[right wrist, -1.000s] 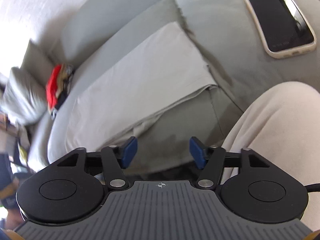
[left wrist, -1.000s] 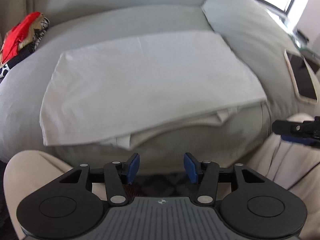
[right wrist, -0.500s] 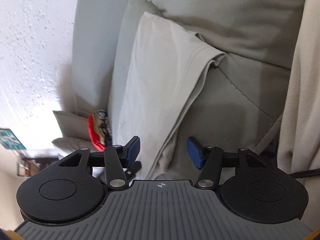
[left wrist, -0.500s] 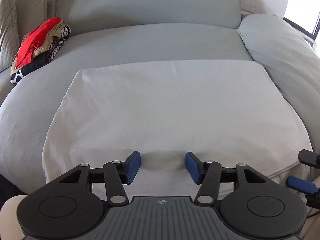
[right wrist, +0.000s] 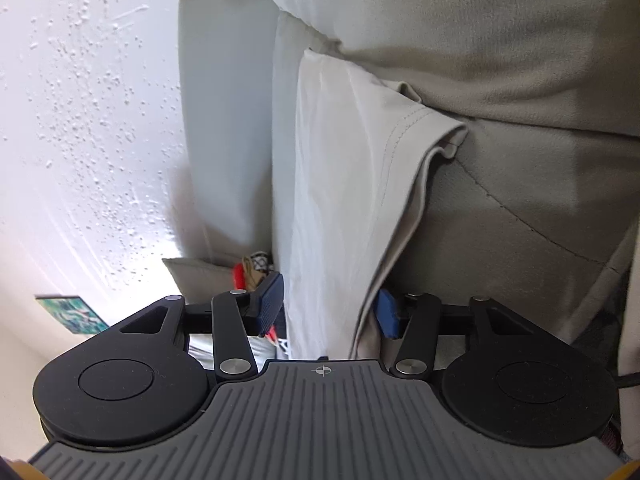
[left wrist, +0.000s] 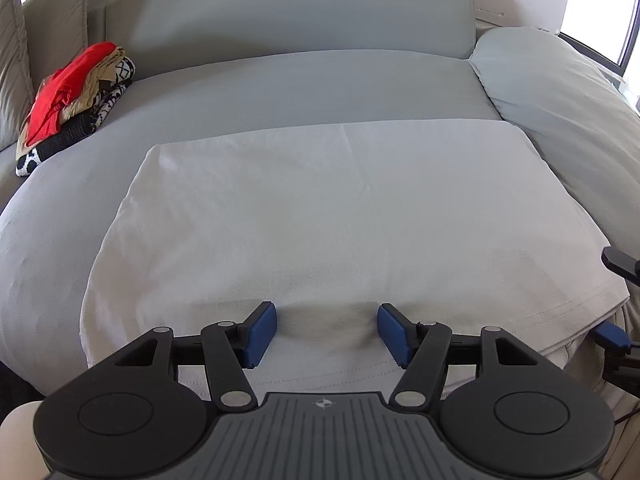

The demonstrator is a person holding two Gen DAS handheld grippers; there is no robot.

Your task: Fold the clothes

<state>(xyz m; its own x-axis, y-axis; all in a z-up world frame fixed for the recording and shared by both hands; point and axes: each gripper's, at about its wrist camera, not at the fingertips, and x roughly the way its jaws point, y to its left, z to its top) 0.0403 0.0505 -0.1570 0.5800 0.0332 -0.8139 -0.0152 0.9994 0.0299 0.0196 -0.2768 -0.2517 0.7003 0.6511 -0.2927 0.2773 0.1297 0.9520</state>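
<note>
While the white cloth [left wrist: 320, 208] is lying flat on the sofa [left wrist: 300, 84], both grippers are waiting at its near edge: left gripper [left wrist: 327, 330] jaws spread mid-edge, right gripper [right wrist: 330, 306] jaws spread around the corner.

Home living room: grey sofa [left wrist: 304, 80]

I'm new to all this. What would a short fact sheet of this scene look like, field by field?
Setting: grey sofa
Main item: white garment spread flat on the seat, its near edge hanging over the front
Left gripper: open, pads at the garment's near edge, nothing pinched
Right gripper: open, turned sideways, the garment's hanging edge between its pads
Other clothes: pile of clothes, red on top, at the sofa's far left
Fold progress: garment lies flat, next fold not yet made
</note>
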